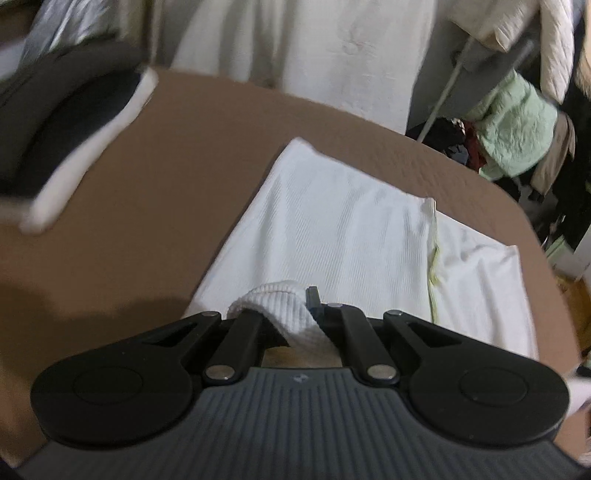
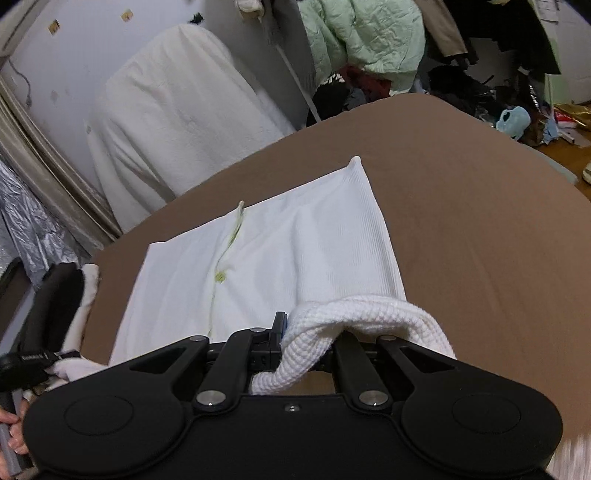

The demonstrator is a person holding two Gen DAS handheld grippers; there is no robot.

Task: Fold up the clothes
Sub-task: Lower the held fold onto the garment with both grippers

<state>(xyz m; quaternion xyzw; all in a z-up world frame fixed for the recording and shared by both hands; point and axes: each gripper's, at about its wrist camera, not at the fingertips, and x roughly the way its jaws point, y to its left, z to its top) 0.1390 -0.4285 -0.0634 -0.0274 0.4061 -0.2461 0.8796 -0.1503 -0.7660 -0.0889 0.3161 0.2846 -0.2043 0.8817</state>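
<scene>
A white ribbed garment [image 1: 332, 236] lies spread on the brown bed cover [image 1: 166, 177], one panel folded over with a pale yellow-green seam [image 1: 434, 258] showing. My left gripper [image 1: 291, 306] is shut on a bunched ribbed edge of that garment at its near end. In the right wrist view the same white garment [image 2: 258, 258] stretches away over the brown cover [image 2: 480, 221], and my right gripper [image 2: 295, 332] is shut on its thick rolled ribbed hem, which drapes over the fingers. The left gripper's black body [image 2: 48, 310] shows at the left edge.
A stack of dark and white folded clothes [image 1: 62, 136] sits at the far left of the bed. A white-draped shape [image 2: 177, 110] stands behind the bed. A pale green jacket [image 2: 365, 33] and dark clothes hang or pile at the back, with clutter on the wooden floor [image 2: 554, 147].
</scene>
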